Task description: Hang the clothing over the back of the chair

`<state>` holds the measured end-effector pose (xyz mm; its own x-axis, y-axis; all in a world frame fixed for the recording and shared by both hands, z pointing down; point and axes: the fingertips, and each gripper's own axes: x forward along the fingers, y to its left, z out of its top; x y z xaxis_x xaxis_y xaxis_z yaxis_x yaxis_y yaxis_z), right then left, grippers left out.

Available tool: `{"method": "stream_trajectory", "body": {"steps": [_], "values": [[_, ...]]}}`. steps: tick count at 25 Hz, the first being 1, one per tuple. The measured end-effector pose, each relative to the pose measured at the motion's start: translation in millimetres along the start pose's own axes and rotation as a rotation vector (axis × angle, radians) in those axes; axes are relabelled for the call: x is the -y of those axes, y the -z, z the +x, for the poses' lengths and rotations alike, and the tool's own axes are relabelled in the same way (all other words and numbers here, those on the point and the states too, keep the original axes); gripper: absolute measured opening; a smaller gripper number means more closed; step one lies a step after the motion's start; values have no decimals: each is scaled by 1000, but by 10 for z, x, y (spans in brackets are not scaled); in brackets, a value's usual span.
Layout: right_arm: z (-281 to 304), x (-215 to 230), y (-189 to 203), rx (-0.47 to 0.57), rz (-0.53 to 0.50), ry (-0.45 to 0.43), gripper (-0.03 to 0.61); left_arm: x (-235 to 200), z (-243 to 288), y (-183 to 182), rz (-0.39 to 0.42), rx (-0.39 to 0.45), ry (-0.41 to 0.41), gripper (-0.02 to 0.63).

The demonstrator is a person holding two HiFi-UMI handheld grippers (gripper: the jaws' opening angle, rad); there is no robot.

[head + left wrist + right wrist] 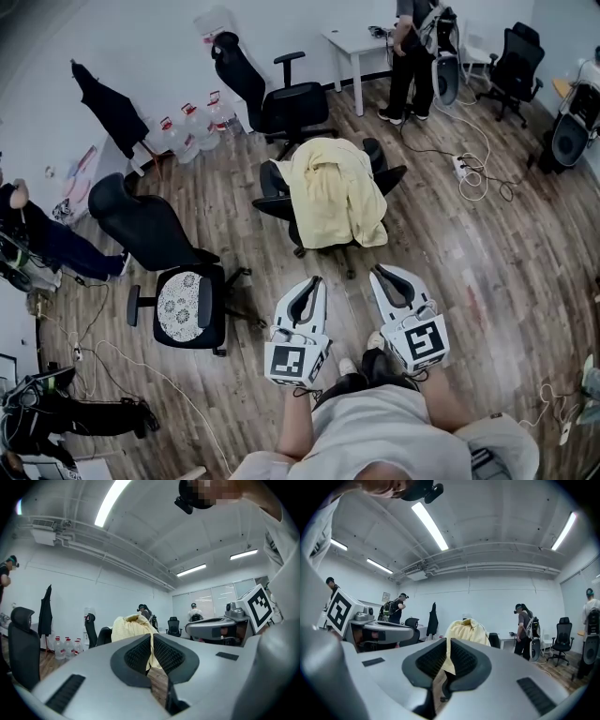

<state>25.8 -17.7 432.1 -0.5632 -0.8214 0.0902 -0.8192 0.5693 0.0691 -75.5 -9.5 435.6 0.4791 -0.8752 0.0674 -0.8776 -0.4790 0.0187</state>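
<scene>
A pale yellow soft cloth garment (337, 192) lies draped over the backrest of a black swivel office chair (274, 199) in the middle of the brown wood plank floor (469, 272). In the head view it sits at 12 o'clock from both grippers. The cloth covers the chair's back completely and spills down over the seat. It is bunched and rumpled at the top and falls in long loose folds. Its hem hangs lowest at the 5 o'clock corner, reaching toward the wheeled base. Only the armrests and a strip of seat edge show, at 9 and 3 o'clock of the cloth. In the left gripper view the garment (131, 625) appears as a rounded, creased mound on top of the chair. The right gripper view shows the same heap (468, 630), with a flap trailing down its near side.

The grey left gripper (312, 286) and the grey right gripper (382, 275) are held side by side at 6 o'clock of the chair, well apart from it. Each gripper's own view shows its ribbed black pads drawn almost together with only a thin slit between them. The pads grip nothing, and the yellow cloth seen through the slit is far behind.

A second black chair with a white patterned seat cushion (183, 305) stands at 9 o'clock of the grippers. A standing person in dark clothes (410, 56) is at 1 o'clock of the draped chair, beside a white table (349, 42).
</scene>
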Motion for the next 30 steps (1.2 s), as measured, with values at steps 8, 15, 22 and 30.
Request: {"method": "stream_trajectory", "body": {"steps": [8,15,22,30], "values": [[-101,-86,-61,19,-5,-10,27,54,-102,-62,7,11,11,20],[-144,-142,-2,-4,11,-23,21,113,-150,-16,0,-2,20,18],[-117,-158,22,-4,13,-30,21,105,-139,27,-3,-13,26,18],[-104,-133,28,-23,15,-21,20,94,-99,21,-4,-19,29,18]]}}
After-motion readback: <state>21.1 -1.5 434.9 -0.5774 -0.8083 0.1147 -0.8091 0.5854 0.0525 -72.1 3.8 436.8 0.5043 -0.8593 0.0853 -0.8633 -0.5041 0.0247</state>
